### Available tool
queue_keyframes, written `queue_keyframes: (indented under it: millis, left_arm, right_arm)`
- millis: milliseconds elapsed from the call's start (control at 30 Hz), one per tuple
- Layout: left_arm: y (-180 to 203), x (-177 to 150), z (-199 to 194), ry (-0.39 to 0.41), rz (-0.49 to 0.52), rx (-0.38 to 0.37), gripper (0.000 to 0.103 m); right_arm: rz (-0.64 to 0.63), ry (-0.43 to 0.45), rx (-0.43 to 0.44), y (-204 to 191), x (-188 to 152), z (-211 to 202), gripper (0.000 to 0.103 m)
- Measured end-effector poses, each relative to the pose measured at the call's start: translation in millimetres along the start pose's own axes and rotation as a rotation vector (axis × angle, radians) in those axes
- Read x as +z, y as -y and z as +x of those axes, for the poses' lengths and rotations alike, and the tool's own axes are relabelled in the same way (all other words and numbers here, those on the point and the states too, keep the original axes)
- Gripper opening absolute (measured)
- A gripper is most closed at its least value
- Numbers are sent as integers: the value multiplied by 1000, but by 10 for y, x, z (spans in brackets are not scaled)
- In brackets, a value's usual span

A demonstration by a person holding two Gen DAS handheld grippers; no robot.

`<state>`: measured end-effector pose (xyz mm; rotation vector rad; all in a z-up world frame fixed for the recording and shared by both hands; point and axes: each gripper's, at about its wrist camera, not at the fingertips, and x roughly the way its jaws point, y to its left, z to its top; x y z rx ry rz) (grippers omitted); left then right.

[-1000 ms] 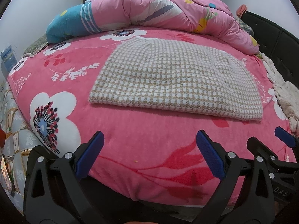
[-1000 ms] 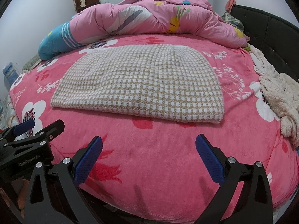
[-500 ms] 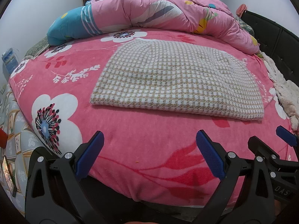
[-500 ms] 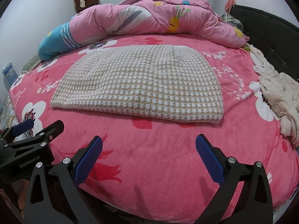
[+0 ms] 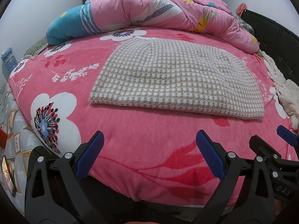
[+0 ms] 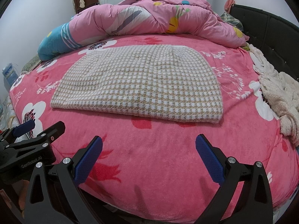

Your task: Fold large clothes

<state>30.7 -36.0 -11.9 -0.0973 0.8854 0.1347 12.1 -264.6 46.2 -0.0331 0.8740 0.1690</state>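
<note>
A beige and white houndstooth garment [image 5: 173, 78] [image 6: 142, 85] lies folded flat in the middle of the pink floral bed [image 5: 130, 134] [image 6: 149, 149]. My left gripper [image 5: 149, 149] hovers open over the bed's near edge, short of the garment, nothing between its blue pads. My right gripper [image 6: 148, 153] is likewise open and empty at the near edge. Each gripper shows at the side of the other's view: the right gripper [image 5: 276, 149] and the left gripper [image 6: 31, 132].
A bunched pink quilt [image 5: 168, 11] [image 6: 153, 16] and a blue pillow [image 5: 71, 24] lie along the far side. A cream fleece garment [image 6: 278, 95] sits heaped at the right edge by the black headboard [image 6: 271, 28]. A patterned sheet [image 5: 16, 130] hangs at the left.
Both views have shifted only slightly; the garment lies as before and both grippers stay open near the bed's front edge.
</note>
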Motion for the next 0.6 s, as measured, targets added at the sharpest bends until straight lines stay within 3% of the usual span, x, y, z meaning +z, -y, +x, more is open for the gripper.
queue_keyframes:
  millis: [600]
  left_arm:
    - [38,-21,10,-3,2,-3,95]
  right_arm:
    - [7,0,-2,5,-13,-10,97]
